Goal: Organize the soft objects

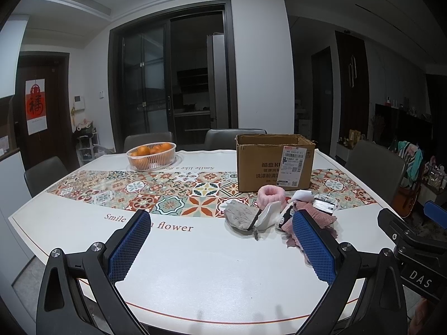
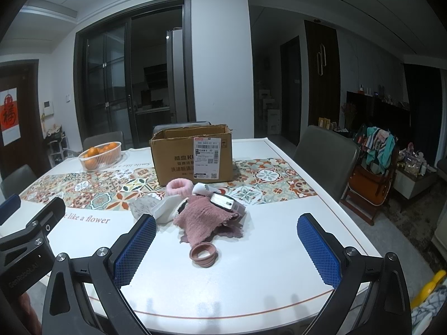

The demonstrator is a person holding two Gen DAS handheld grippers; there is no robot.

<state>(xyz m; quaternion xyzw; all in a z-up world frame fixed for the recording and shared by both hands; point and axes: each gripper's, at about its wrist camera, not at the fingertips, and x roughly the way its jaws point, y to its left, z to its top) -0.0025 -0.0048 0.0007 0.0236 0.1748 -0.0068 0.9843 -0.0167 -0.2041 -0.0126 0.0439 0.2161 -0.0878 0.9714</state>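
Observation:
A pile of soft things lies on the table in front of an open cardboard box (image 1: 275, 162) (image 2: 192, 156). It holds a grey fringed cloth (image 1: 241, 216) (image 2: 144, 205), a fluffy pink band (image 1: 269, 196) (image 2: 178, 187), a white cloth (image 1: 269, 212) (image 2: 167, 209), a dusty pink towel (image 2: 204, 219) (image 1: 321, 216) and a small packet (image 2: 226, 202) (image 1: 324, 206). A pink ring (image 2: 203, 254) lies just in front of the towel. My left gripper (image 1: 220, 243) is open and empty, left of the pile. My right gripper (image 2: 227, 247) is open and empty, with the ring between its fingers' line.
A white basket of oranges (image 1: 151, 155) (image 2: 100, 155) stands at the back left of the table (image 1: 195, 265) (image 2: 265, 265). Grey chairs surround the table, one at the right (image 2: 325, 156). A patterned runner crosses the table's middle.

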